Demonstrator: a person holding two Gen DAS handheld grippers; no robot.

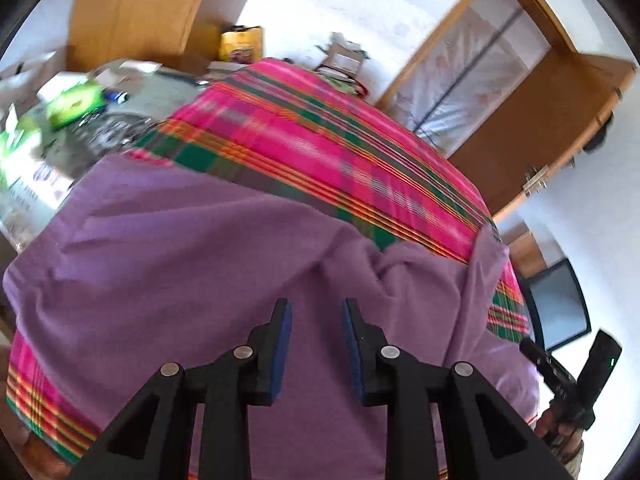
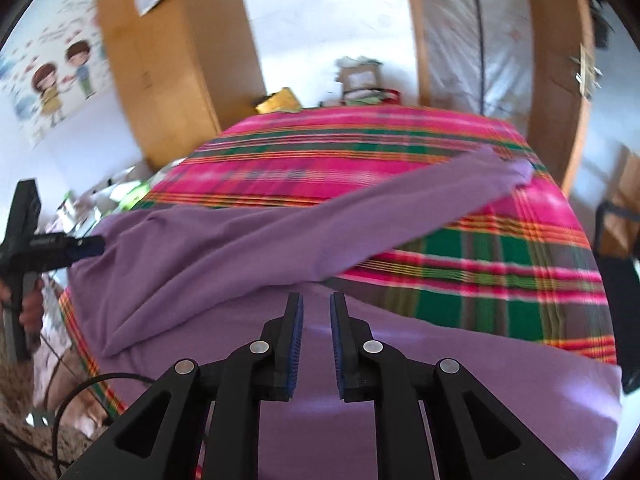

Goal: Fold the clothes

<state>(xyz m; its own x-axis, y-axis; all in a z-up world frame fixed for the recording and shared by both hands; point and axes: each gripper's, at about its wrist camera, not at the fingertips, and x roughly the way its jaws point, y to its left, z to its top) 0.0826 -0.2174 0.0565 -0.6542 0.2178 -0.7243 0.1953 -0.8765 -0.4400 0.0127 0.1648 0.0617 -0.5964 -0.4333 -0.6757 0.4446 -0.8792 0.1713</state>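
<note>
A purple long-sleeved garment (image 1: 180, 264) lies spread on a bed with a pink, green and orange plaid cover (image 1: 304, 128). My left gripper (image 1: 317, 308) hovers over the garment's body, open, nothing between its blue pads. In the right wrist view the same garment (image 2: 440, 380) fills the foreground, and one sleeve (image 2: 400, 208) stretches diagonally toward the far right across the plaid cover (image 2: 480, 280). My right gripper (image 2: 316, 300) stands over the cloth with a narrow gap, open and holding nothing. The left gripper (image 2: 90, 246) shows at the left edge; the right gripper (image 1: 568, 360) shows at the right edge.
A cluttered table (image 1: 72, 112) with green packages and papers stands left of the bed. Wooden wardrobes (image 2: 160, 64) and a door (image 1: 540, 120) line the far wall. A dark screen (image 1: 560, 308) sits to the right. A cable (image 2: 80, 392) lies by the bed's near-left corner.
</note>
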